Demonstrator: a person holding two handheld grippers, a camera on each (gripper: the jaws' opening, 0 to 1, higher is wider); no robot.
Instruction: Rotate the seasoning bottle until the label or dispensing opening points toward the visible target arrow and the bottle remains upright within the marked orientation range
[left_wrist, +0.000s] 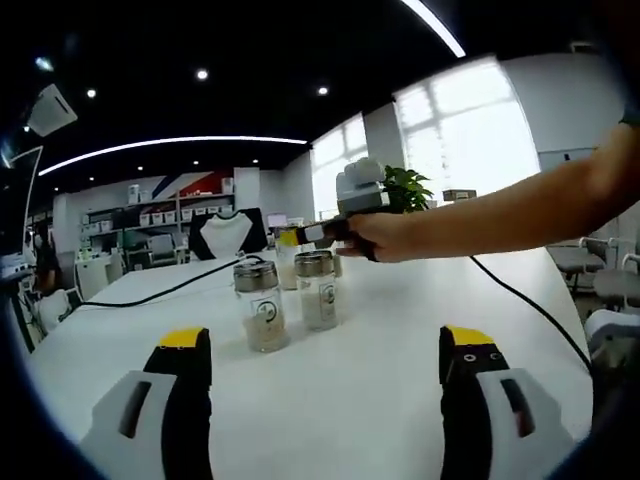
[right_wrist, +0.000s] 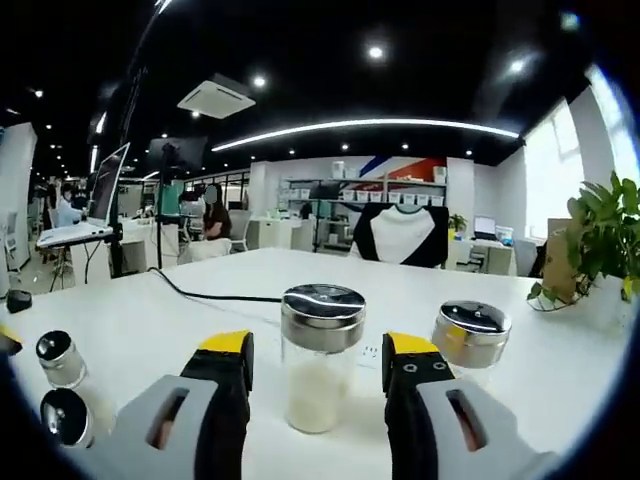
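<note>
Between the jaws of my right gripper (right_wrist: 318, 352) stands a clear seasoning bottle (right_wrist: 321, 360) with a shiny metal lid and white grains, upright on the white table (right_wrist: 200, 320). The jaws flank it with a small gap on each side, so the gripper is open. A second like bottle (right_wrist: 470, 335) stands just right of it. In the left gripper view, two such bottles (left_wrist: 262, 305) (left_wrist: 318, 290) stand ahead of my left gripper (left_wrist: 325, 345), which is open wide and holds nothing. Behind them a hand holds the right gripper (left_wrist: 295, 238), reaching in from the right.
Two small round-capped shakers (right_wrist: 60, 360) (right_wrist: 65, 415) sit at the left of the right gripper view. A black cable (right_wrist: 200, 293) (left_wrist: 530, 300) runs across the table. A potted plant (right_wrist: 600, 240) (left_wrist: 405, 188) stands at the far edge. Office shelves and desks lie beyond.
</note>
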